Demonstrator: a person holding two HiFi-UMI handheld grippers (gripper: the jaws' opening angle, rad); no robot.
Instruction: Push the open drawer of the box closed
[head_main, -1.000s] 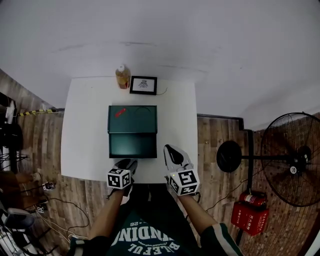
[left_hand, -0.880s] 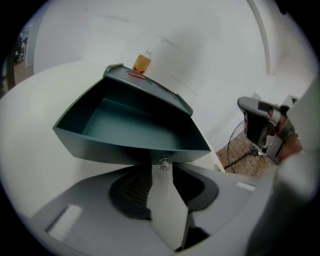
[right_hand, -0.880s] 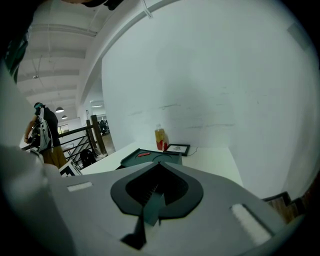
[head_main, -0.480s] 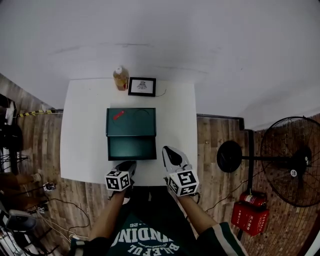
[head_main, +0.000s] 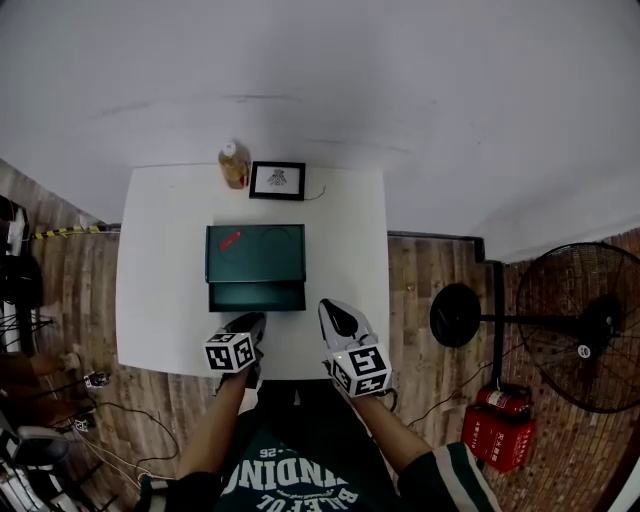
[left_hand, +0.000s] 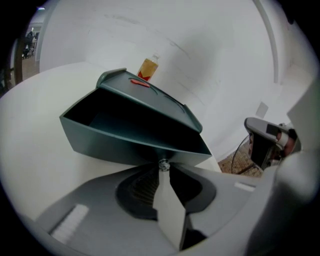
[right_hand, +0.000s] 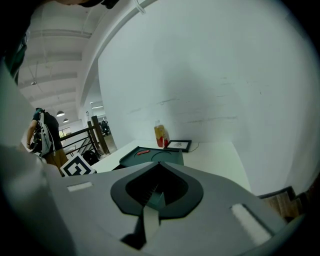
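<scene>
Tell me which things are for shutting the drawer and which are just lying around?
For the job: green box, open drawer, left gripper.
Just lying about: bottle, picture frame, fan.

Soft, even light fills all three views, with no hard-edged shadows. The white table and wall read bright without glare. The box is dark, and the inside of its drawer is in deep shadow. A ceiling lamp glows far off at my right gripper view's left. Both gripper views are fisheye, so straight edges bow and the corners fall to black. The bodies of my left gripper and right gripper are blurred close to the lens. The head view is sharp at centre and curved at its edges.
</scene>
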